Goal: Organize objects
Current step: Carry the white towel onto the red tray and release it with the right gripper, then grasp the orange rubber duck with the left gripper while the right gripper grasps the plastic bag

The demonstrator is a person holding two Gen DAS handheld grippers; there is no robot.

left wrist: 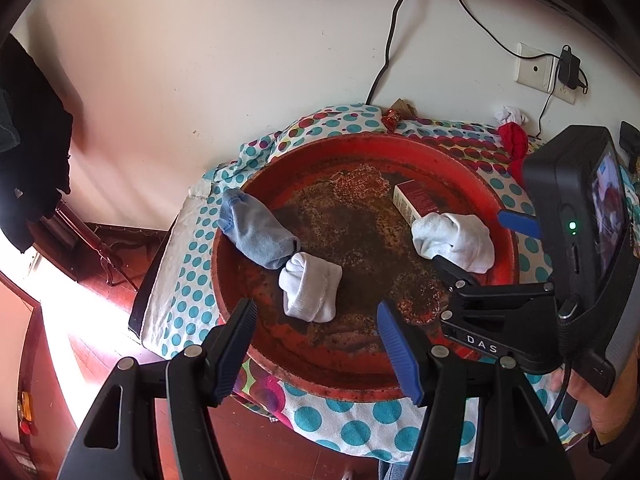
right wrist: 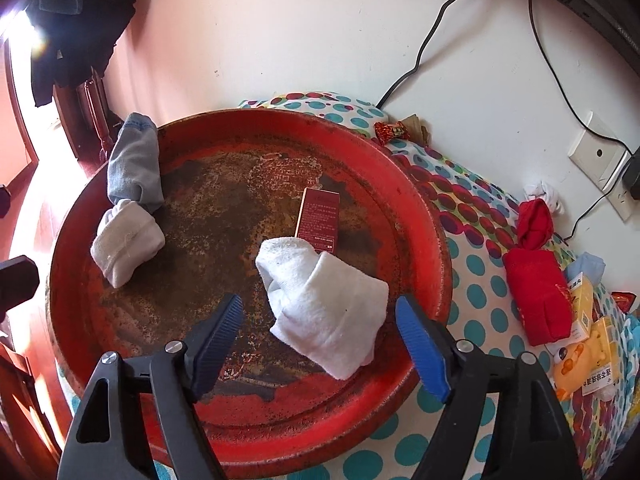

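Right hand-held gripper (right wrist: 320,344): blue-padded jaws spread wide, pinching nothing. A rolled white terry sock bundle (right wrist: 324,304) lies between the pads, free of both, resting on the floor of a large round red metal tray (right wrist: 424,216) with a rusted, worn brown centre. Just beyond the bundle, touching its far end, a small dark red cardboard box (right wrist: 318,216) lies flat in the tray. Further off to the left, a smaller white rolled sock (right wrist: 126,242) sits against a grey-blue rolled sock (right wrist: 134,164) that leans up over the tray's rim.

Left hand-held gripper (left wrist: 318,344): jaws likewise spread, empty, hanging over the near rim of the same tray, the smaller white sock just ahead of its tips.

Outside the tray, right of the right hand-held gripper: a red folded sock bundle (right wrist: 538,276) lies on the white cloth with teal and multicoloured dots (right wrist: 476,288) that covers the desk. Past it, at the far right edge, yellow medicine boxes (right wrist: 588,344) are stacked loosely. A red sweet wrapper (right wrist: 392,132) lies beyond the tray near the white wall (right wrist: 280,40), where black cables (right wrist: 432,36) run down.
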